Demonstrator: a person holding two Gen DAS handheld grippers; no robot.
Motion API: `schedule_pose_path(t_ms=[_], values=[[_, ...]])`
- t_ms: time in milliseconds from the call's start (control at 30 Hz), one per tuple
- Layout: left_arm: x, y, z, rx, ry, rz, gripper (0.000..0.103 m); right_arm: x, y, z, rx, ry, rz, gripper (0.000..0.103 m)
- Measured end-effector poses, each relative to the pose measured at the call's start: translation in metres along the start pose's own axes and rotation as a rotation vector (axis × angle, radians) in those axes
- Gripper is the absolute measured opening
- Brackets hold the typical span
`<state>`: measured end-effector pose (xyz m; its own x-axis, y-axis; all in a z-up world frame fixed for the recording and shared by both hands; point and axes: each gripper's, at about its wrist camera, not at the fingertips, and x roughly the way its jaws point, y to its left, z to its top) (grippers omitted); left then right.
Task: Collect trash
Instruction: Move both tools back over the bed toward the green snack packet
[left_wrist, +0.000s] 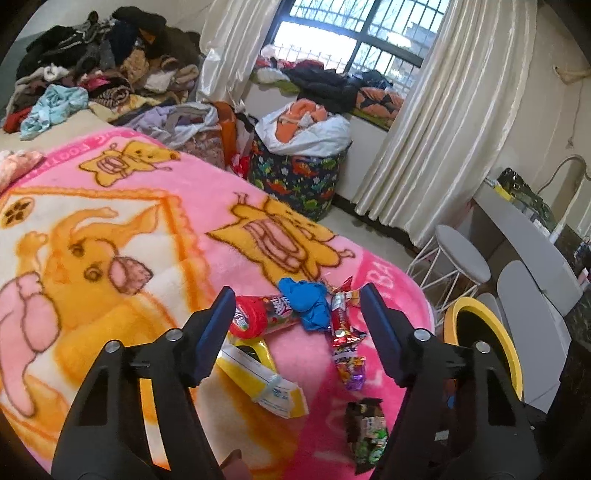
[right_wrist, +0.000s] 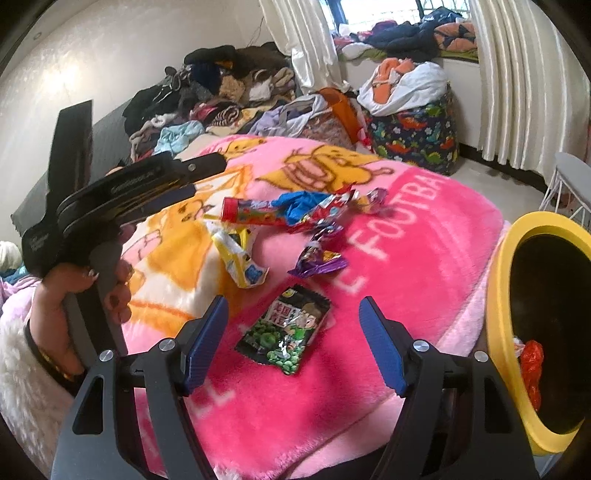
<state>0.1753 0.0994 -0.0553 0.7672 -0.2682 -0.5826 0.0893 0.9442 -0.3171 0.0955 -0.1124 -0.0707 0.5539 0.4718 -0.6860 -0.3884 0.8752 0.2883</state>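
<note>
Several pieces of trash lie on a pink blanket: a red tube, a crumpled blue glove, a red foil wrapper, a purple wrapper, a yellow-white packet and a dark green snack packet. My left gripper is open, its fingers either side of the tube, glove and red wrapper without pressing on them. My right gripper is open just above the dark green snack packet. A yellow-rimmed bin stands at the right, with an orange-red wrapper inside.
A hand holds the left gripper's handle at the left of the right wrist view. A dinosaur-print basket full of laundry stands beyond the bed. A clothes pile covers the far end, and a white stool stands on the floor at the right.
</note>
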Motion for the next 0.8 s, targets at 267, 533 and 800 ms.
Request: schedule_pose_path(t_ms=[267,533,800], values=[[0.034,0.012,0.003,0.056,0.111,0.037,0.061,0.025,-0.001,0.002,0.013,0.062,0.007,0.071],[0.052,0.019,-0.002,0.084,0.167,0.036,0.061,0.056,-0.003,0.004,0.057,0.151,0.026,0.070],[0.064,0.019,-0.006,0.095,0.195,0.050,0.056,0.082,-0.012,0.002,0.119,0.245,0.030,0.053]])
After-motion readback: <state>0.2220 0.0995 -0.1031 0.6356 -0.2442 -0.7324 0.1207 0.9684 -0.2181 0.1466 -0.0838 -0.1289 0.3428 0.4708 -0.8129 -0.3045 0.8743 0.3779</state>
